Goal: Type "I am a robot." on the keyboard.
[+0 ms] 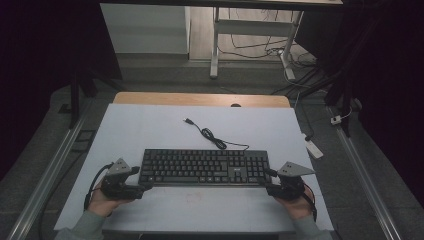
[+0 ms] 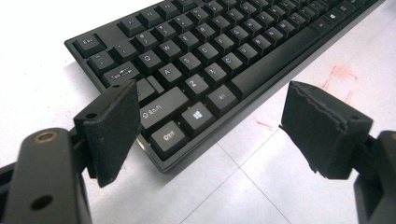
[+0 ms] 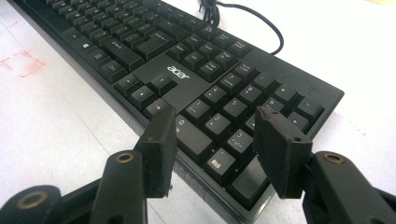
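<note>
A black keyboard [image 1: 205, 167] lies across the white sheet, its cable [image 1: 212, 135] coiled behind it with the plug free. My left gripper [image 1: 141, 178] sits at the keyboard's left end. In the left gripper view it [image 2: 217, 126] is open wide, with the front left corner of the keyboard [image 2: 210, 56] between the pads and untouched. My right gripper [image 1: 270, 181] sits at the right end. In the right gripper view it [image 3: 219, 149] is open over the number-pad corner of the keyboard [image 3: 154, 51]; the pads stand apart from it.
The white sheet [image 1: 150, 130] covers a wooden table [image 1: 200, 99] and carries faint red marks [image 2: 341, 77] in front of the keyboard. A white power strip [image 1: 314, 148] lies on the floor to the right. Desk legs and floor cables stand beyond the table.
</note>
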Demonstrator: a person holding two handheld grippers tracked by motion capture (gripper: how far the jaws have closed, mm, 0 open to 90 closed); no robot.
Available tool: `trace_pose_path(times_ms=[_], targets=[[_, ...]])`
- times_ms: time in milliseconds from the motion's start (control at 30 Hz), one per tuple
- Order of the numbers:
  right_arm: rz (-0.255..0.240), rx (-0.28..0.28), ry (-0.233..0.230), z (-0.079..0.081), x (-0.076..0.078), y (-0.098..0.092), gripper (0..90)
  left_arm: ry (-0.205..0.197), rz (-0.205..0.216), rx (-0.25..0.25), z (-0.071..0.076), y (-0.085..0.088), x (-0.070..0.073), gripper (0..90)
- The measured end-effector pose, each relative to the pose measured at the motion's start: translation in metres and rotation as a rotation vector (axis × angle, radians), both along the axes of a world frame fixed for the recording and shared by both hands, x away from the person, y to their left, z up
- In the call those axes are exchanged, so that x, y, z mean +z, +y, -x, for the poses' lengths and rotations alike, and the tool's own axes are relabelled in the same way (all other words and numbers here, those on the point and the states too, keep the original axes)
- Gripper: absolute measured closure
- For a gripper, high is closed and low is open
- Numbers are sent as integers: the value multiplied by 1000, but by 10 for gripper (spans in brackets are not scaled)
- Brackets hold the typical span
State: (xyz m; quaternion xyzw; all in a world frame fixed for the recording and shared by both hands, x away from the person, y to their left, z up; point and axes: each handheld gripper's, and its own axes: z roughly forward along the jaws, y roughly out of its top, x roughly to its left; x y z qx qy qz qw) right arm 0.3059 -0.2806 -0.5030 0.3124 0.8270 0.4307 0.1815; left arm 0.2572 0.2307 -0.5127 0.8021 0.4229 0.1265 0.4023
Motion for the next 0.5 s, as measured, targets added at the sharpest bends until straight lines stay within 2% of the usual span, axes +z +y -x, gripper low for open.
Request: trace_pose_path(times_ms=[300,500], targets=[[14,-4,-7,2,1,-1,495,-1,-3,-5,-2,-1,0,199],[1,-1,-11,2,1,-2,484,-5,3,-4,-2,-1,1,198]])
